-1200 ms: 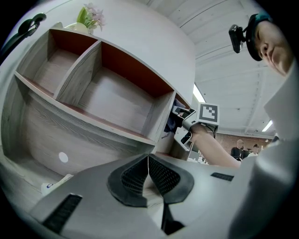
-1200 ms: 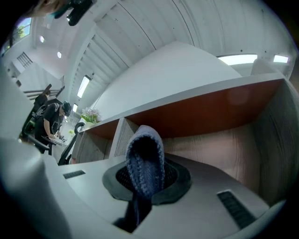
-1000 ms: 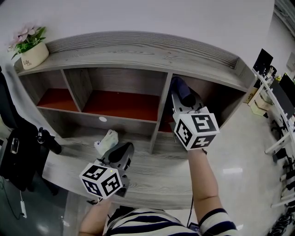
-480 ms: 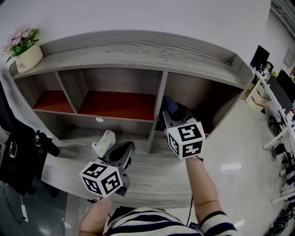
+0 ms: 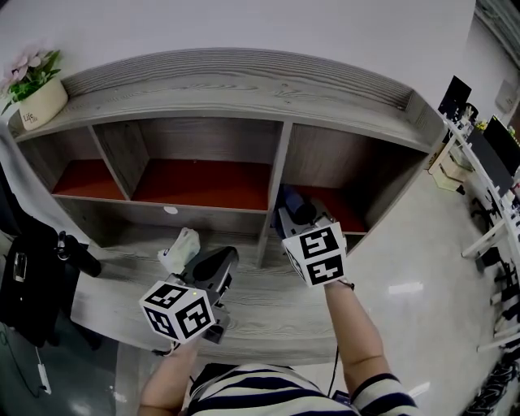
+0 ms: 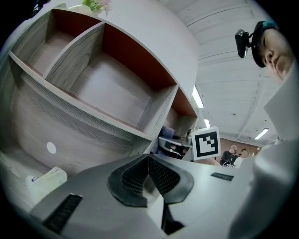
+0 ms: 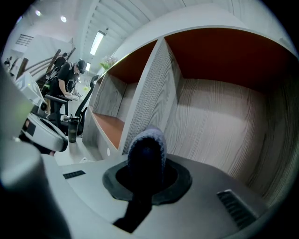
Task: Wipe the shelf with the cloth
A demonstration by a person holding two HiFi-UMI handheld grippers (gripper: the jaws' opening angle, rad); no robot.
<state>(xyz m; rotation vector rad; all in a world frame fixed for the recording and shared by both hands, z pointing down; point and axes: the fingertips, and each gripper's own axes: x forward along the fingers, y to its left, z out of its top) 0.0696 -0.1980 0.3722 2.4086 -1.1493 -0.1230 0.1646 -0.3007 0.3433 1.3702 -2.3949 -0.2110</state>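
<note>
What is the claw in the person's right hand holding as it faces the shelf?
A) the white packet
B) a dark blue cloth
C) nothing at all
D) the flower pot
B: in the right gripper view, the right gripper has its jaws shut on a dark blue cloth, which sticks up between them in front of the shelf.

Bkgd: plain white wall [image 5: 244, 24] behind grey wood-grain shelf unit [image 5: 244, 89] w/ red-brown inner panels. Potted plant [image 5: 32, 81] on its top, far left. Glossy pale floor [image 5: 422, 276] to the right, light reflections on it. White desks [image 5: 491, 244] w/ dark monitors [image 5: 464, 104] at far right edge. Right gripper view: ceiling strip lights [image 7: 97, 42] on, ppl [image 7: 65, 79] at a desk below them.
</note>
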